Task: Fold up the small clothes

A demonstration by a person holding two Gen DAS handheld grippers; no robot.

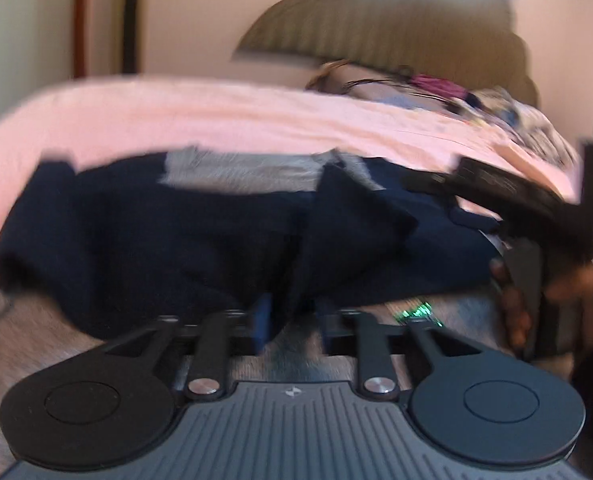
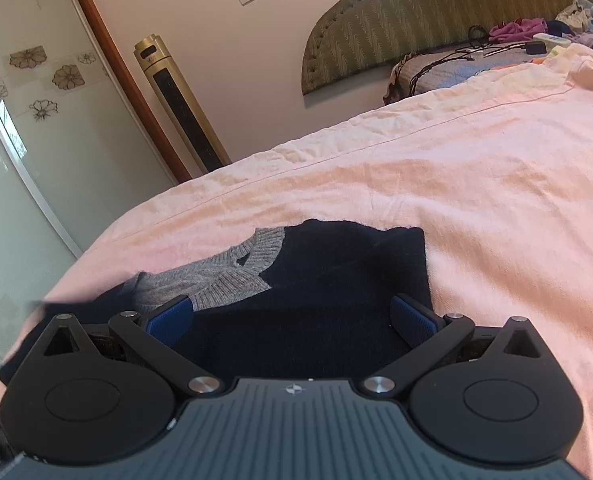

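Navy sweater (image 2: 336,280) with the grey V-neck collar (image 2: 220,276) lay on the pink bedsheet (image 2: 456,160), partly doubled over; I read this as mid-fold, my left gripper (image 1: 292,316) clenched on a bunched navy fold pinched between its blue pads (image 1: 262,320), though that view was motion-blurred. My right gripper (image 2: 292,320) was released, jaws spread wide just over the sweater's near navy edge, collar off its left pad, gripping nothing. Next move, as I judged it: carry the pinched fold across and lay it flat, with the right side pinning or taking the opposite edge so the knit doesn't drag
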